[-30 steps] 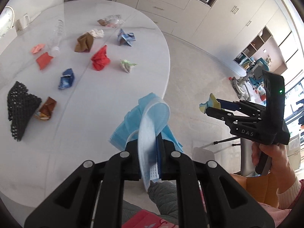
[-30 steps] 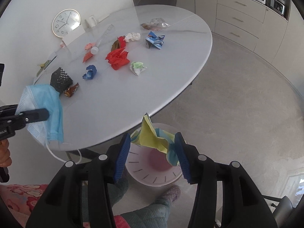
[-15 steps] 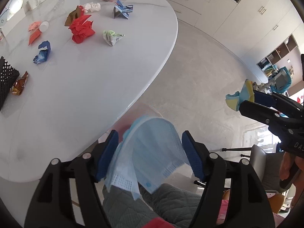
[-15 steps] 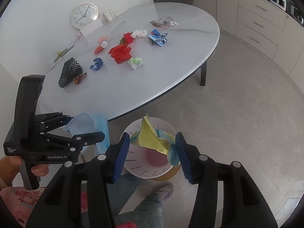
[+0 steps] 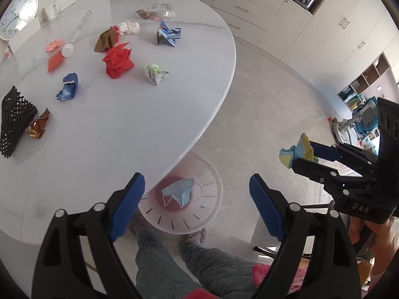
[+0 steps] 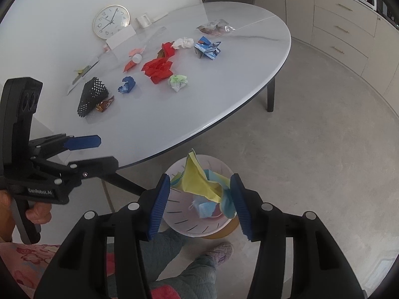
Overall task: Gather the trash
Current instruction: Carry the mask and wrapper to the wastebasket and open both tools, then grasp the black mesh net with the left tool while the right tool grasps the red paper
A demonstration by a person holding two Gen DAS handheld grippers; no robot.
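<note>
Right wrist view: right gripper (image 6: 199, 199) clamps yellow-blue paper (image 6: 203, 184) above the bin (image 6: 179, 224) (six o'clock); left gripper (image 5: 197, 194), empty, is opening over the dropped mask (image 5: 179, 191).

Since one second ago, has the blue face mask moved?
Yes. The blue face mask has dropped from the left tongs, now opening and empty, into the white bin beside the table edge.

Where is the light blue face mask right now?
The light blue face mask lies in the round white bin on the floor, under the white oval table's edge.
</note>
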